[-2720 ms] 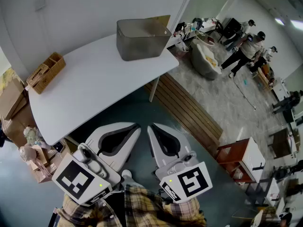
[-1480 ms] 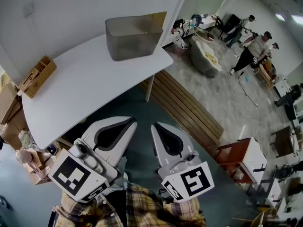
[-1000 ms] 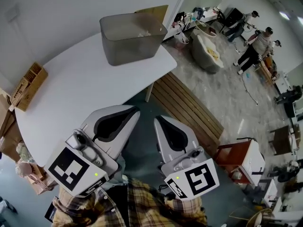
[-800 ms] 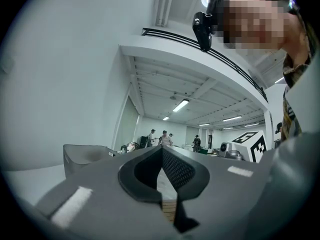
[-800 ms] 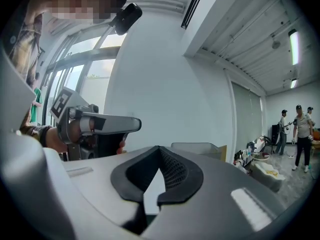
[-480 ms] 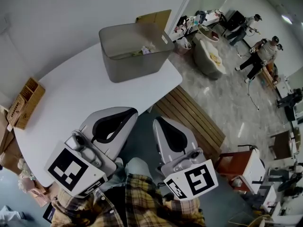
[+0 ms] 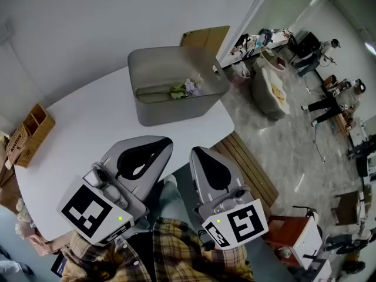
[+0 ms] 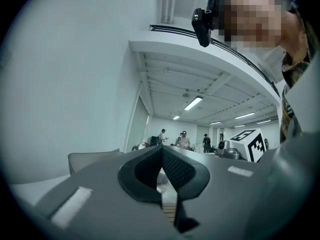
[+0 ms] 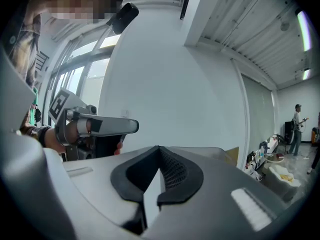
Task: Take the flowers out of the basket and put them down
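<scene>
My left gripper and right gripper were clenched, empty, at the table's near side; flowers lay in the far basket.

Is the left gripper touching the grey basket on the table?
Apart. The head view shows bare white table between the left gripper and the basket.

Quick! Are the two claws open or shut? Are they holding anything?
Left grey claw: closed, holding nothing.
Right grey claw: closed, holding nothing.
</scene>
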{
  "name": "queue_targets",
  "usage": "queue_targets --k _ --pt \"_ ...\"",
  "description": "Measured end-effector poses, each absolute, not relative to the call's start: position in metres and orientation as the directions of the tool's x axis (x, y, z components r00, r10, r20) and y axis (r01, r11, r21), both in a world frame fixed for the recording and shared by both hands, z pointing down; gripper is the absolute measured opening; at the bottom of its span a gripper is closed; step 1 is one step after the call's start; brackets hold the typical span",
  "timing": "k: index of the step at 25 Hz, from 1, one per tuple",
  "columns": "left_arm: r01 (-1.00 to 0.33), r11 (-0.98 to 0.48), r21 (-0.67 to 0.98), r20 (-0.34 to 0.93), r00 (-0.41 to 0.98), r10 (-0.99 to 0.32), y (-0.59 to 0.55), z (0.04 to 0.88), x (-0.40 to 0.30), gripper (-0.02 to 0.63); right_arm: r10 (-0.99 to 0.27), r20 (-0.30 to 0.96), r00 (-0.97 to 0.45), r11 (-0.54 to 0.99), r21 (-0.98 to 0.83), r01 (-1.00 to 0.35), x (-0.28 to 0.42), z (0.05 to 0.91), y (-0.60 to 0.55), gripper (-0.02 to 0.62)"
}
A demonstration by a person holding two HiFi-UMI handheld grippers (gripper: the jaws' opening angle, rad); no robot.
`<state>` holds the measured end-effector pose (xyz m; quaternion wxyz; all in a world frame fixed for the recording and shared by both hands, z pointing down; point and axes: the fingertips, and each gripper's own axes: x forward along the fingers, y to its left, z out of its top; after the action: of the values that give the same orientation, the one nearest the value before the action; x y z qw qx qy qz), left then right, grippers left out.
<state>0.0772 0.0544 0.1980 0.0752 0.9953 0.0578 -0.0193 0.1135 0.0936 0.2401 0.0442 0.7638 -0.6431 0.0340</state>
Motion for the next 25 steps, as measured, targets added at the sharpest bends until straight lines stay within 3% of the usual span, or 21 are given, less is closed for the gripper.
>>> queue_targets --k 15,25 --pt "-0.169 -0.971 0.168 -0.058 0.982 -0.181 -0.041 0.186 0.2 0.015 -0.988 0.128 -0.088 0.096 0.058 -0.994 0.261 0.22 -0.013 0.005" --pt "-0.303 -0.938 0.167 -0.037 0.949 -0.313 -0.069 0.194 0.227 0.015 -0.965 0.163 -0.205 0.222 0.093 -0.971 0.31 0.225 -0.059 0.005"
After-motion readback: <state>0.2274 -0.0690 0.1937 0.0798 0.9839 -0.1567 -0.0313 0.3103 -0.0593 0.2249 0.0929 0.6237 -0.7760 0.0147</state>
